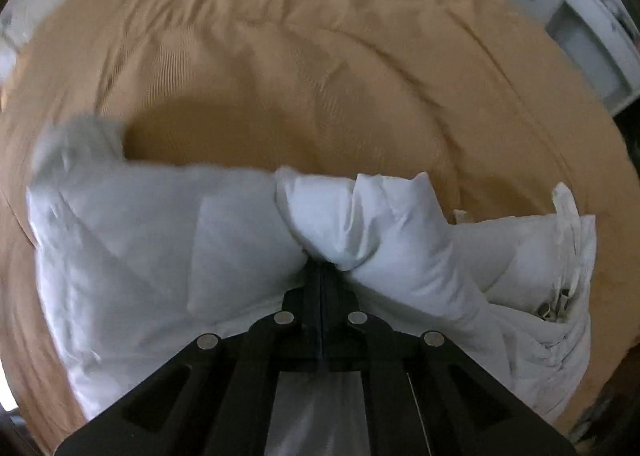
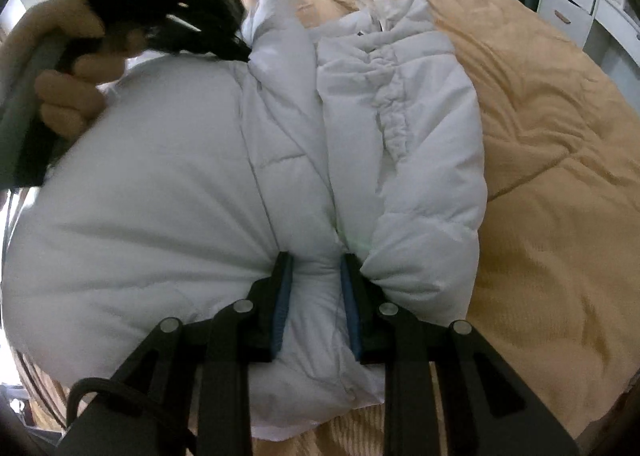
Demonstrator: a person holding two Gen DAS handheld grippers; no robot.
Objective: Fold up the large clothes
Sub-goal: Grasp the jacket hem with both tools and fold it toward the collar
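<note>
Tan bed [image 2: 540,159] under everything, white drawers off at the far right corner. Nearest me, my right gripper [image 2: 316,276] has its jaws partly apart and pinched on a thick roll of the white jacket [image 2: 168,191] at the near edge of the bed. The jacket lies bunched across that near side, puffy and quilted. I'd judge it light, soft and springy, a slick shell, so it'll balloon back and slide. My left gripper [image 1: 322,268] is fully closed with a thin pinch of shell fabric at its tips, further along. Best holds, I reckon: seams, hem, collar, not loose padding.
</note>
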